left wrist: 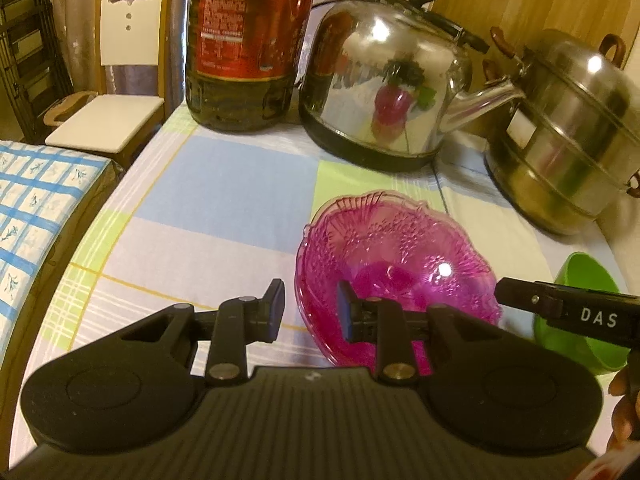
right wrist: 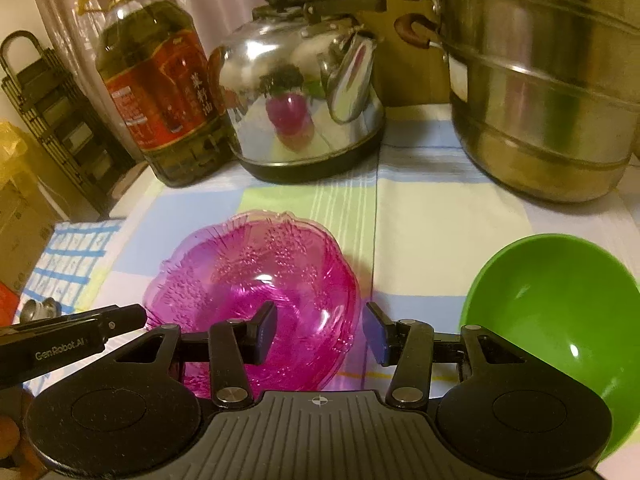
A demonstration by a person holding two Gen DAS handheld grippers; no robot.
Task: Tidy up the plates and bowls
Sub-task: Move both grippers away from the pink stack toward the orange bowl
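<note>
Straddling the pink bowl [right wrist: 256, 292] rim, both tools parted, left tool [left wrist: 310, 312], right tool [right wrist: 320, 330]

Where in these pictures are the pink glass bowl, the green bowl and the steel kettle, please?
pink glass bowl [right wrist: 256, 280]: right wrist view, on its patterned inner wall.
green bowl [right wrist: 548, 280]: right wrist view, on its smooth inside.
steel kettle [left wrist: 384, 92]: left wrist view, on its shiny domed body.

Along the back of the checked tablecloth [right wrist: 440, 240] stand a big oil bottle [right wrist: 160, 92] with a red label, a shiny steel kettle [right wrist: 304, 92] just beside it, and a stacked steel steamer pot [right wrist: 544, 92] off to the right. Beyond the table's left edge, a white chair [left wrist: 120, 76] faces a curtain.
</note>
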